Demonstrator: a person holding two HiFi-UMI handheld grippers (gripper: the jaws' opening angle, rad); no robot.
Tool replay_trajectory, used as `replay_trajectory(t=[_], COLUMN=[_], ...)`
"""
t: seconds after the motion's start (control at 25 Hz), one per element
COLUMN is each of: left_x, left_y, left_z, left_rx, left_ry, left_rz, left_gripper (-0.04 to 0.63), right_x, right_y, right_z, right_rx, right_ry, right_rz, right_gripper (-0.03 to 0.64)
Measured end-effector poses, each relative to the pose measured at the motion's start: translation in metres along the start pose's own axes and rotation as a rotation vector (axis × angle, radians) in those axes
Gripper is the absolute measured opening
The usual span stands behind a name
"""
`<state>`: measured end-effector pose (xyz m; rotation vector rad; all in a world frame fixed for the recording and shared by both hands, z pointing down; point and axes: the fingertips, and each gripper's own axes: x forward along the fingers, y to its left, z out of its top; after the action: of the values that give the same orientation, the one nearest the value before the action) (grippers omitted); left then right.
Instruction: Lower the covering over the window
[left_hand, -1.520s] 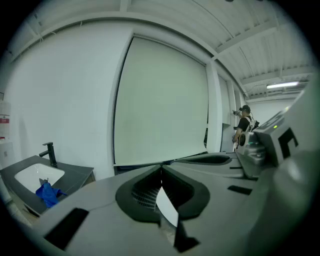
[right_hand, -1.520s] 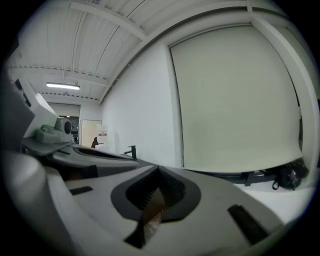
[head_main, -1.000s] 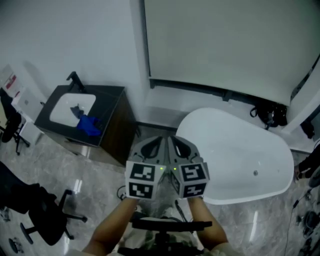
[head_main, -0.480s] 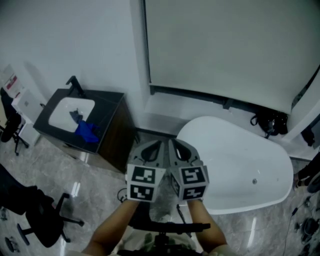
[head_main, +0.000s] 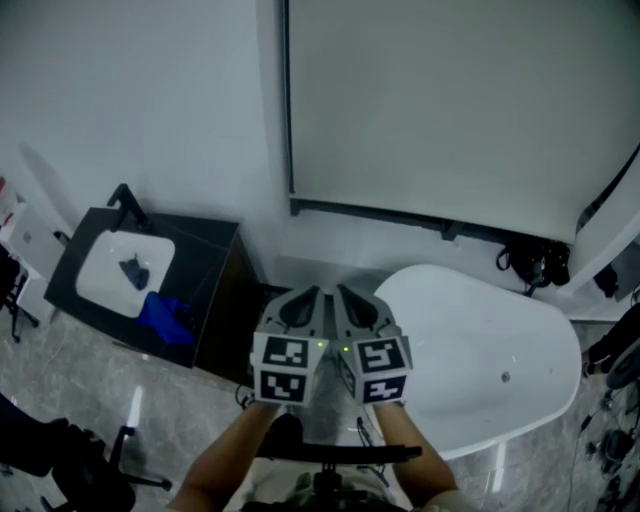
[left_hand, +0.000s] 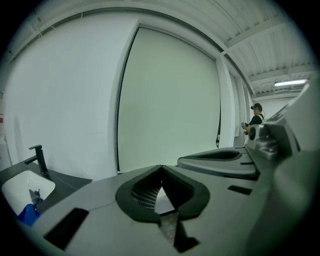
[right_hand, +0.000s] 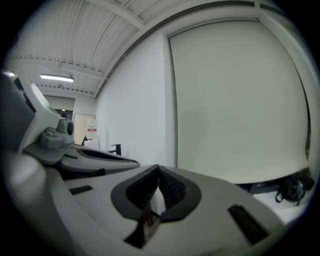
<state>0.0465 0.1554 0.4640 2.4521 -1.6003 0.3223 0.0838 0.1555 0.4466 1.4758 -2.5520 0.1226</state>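
White wall: below the blind (head_main: 450, 100), left gripper (head_main: 317, 291) and right gripper (head_main: 339, 289) sit clenched, empty; open 1 nearing the blind's bottom bar (head_main: 400, 218)

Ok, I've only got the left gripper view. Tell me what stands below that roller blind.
Observer: A white bathtub stands below the roller blind, at the right of the head view.
Operator: Report the right gripper's jaws.
Observer: The right gripper is shut, with nothing between its jaws.
Operator: Name anything lying beside the tub.
Observer: A black object lies behind the tub, under the blind's right end; I can't tell what it is.
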Motion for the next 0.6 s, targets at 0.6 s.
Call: replay_trajectory(t=[0.6], left_x=[0.068], left_y=[0.135], left_z=[0.050], left_rx=[0.022], left_ry=[-0.015], left_rz=[-0.052], left_gripper=[0.020], right_x=[0.146], right_y=[0.013], right_z=[0.055], right_rx=[-0.014], right_ry=[-0.033], right_rz=[-0.051], right_gripper=[0.012])
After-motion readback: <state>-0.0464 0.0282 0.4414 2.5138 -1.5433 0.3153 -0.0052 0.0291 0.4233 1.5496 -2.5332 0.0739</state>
